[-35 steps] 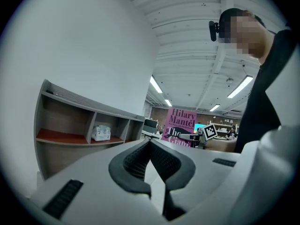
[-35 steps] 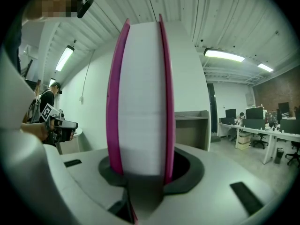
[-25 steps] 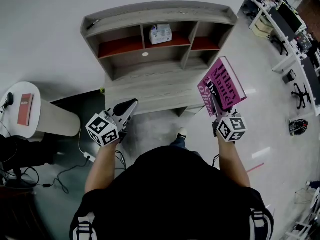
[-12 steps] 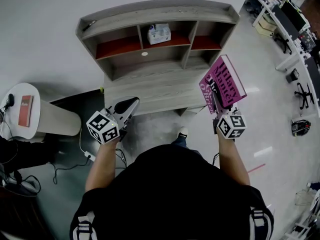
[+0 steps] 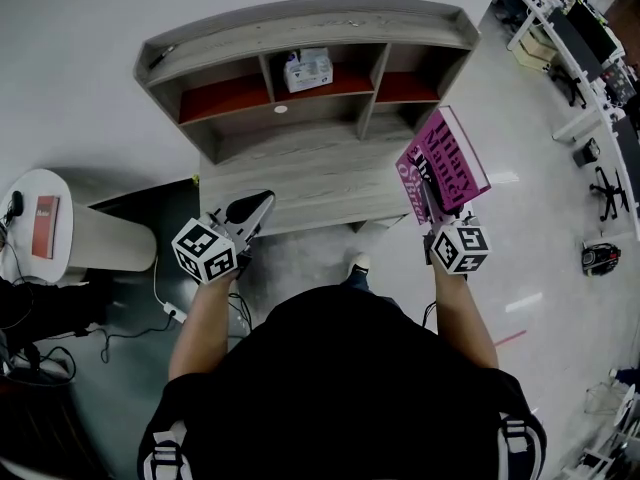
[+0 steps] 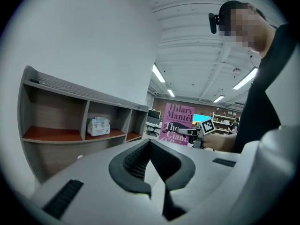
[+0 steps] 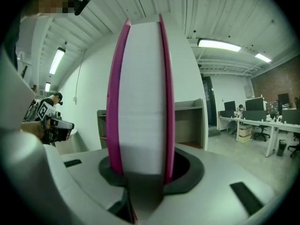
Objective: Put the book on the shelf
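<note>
A pink paperback book (image 5: 450,163) stands upright in my right gripper (image 5: 432,190), which is shut on its lower edge. In the right gripper view the book's page edge (image 7: 140,93) fills the middle between the jaws of the right gripper (image 7: 140,168). The grey wooden shelf unit (image 5: 300,28) with reddish boards stands ahead, and the book is held off its right front corner. My left gripper (image 5: 250,211) hovers at the desk's left front edge, shut and empty. The left gripper view shows the shelf (image 6: 56,107) and the book (image 6: 177,123) beyond the left gripper (image 6: 151,146).
A white packet (image 5: 307,69) sits in the middle upper compartment. A round white table (image 5: 90,233) with a red book (image 5: 45,225) stands at the left, and cables (image 5: 150,308) lie on the floor. Office desks and chairs (image 5: 590,58) line the right side.
Both grippers and the book have come a little closer to the shelf unit, which has shifted left in the head view. The grip on the book is unchanged.
</note>
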`<state>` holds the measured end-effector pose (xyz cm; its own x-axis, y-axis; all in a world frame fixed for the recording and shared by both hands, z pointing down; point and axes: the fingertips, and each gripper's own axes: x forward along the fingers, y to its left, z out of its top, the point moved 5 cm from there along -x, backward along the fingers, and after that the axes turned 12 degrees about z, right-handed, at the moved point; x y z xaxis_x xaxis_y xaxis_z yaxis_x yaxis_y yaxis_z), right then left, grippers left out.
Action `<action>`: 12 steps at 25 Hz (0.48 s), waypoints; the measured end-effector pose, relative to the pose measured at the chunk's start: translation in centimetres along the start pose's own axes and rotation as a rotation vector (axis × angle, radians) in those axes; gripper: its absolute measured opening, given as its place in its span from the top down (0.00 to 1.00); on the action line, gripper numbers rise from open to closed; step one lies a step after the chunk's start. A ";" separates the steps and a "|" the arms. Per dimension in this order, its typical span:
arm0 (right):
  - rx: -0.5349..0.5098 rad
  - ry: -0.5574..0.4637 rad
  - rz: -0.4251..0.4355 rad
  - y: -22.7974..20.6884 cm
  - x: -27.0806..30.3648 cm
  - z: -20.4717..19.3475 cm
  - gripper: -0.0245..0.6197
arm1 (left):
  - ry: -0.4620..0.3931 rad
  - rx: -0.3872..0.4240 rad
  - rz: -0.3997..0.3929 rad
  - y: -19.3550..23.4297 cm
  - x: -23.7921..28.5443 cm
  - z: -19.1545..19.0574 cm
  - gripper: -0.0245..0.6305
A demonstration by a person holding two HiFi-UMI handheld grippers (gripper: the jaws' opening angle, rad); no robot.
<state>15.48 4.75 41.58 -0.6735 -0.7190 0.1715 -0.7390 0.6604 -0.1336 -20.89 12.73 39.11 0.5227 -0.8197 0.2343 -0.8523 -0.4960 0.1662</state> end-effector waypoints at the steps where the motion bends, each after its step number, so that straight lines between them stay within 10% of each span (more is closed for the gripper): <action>1: 0.000 0.002 0.001 -0.5 0.1 0.0 0.73 | 0.003 -0.002 0.003 0.0 0.4 -0.1 0.93; 12: 0.013 0.020 0.038 -4.5 2.3 -0.2 0.73 | 0.028 -0.027 0.029 0.1 4.4 -0.3 0.93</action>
<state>17.22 0.16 42.76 -0.7008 -0.6887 0.1858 -0.7130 0.6842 -0.1532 -18.69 9.18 40.41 0.4982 -0.8252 0.2663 -0.8666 -0.4636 0.1846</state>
